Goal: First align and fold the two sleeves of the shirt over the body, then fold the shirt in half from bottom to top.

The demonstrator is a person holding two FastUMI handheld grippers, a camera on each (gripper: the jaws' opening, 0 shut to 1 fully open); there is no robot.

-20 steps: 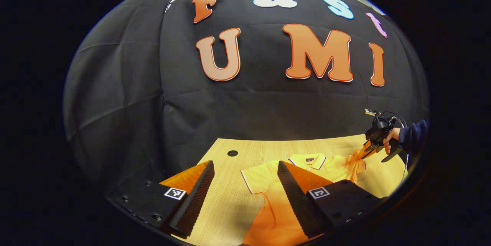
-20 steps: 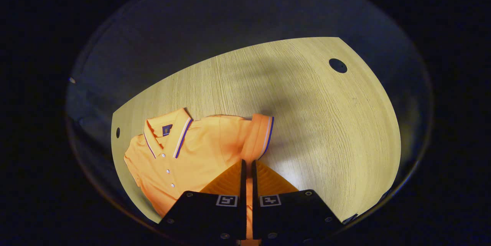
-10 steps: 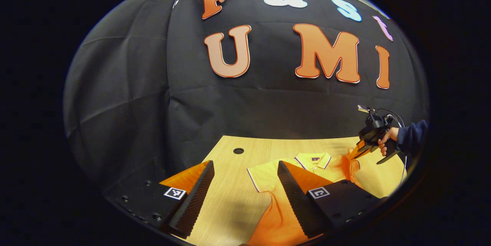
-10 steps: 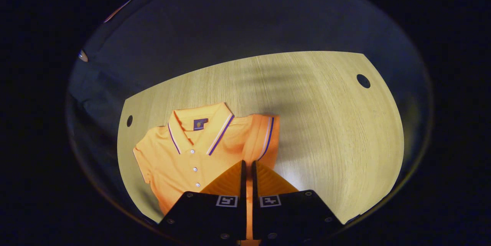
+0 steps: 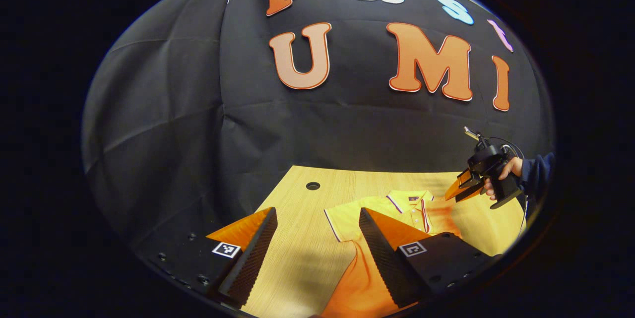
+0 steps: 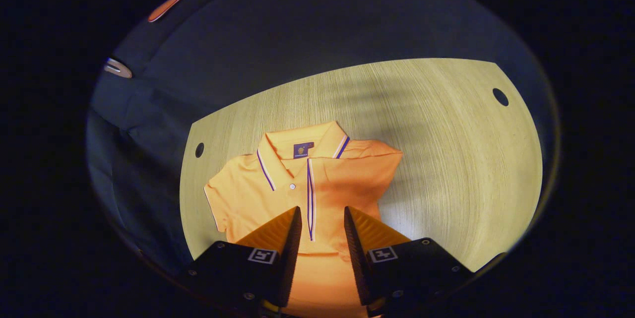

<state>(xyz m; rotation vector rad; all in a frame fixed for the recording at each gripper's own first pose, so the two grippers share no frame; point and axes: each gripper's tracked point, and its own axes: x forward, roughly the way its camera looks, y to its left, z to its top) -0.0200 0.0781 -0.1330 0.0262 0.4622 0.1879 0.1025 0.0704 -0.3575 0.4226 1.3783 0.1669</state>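
Right gripper [image 6: 320,221]: fingers parted, gripping nothing, apparently above the shirt's front.
Left gripper [image 5: 317,231]: fingers spread wide, empty, shirt ahead-right.
Shirt [image 6: 278,194]: flat on table [image 6: 446,159], one sleeve [image 6: 347,179] folded over body.

Overhead light brightens the worktop [image 6: 446,159] beyond the jaws; soft shadows streak it, fisheye edges bend and dim.

One orange polo shirt [image 6: 302,184] on one wooden worktop [image 6: 446,159]. Two round holes in worktop: one [image 6: 199,150] near left edge, one [image 6: 500,96] at far right. Two grippers: left [image 5: 317,253], right [image 6: 320,238]. One hand [image 5: 498,179].
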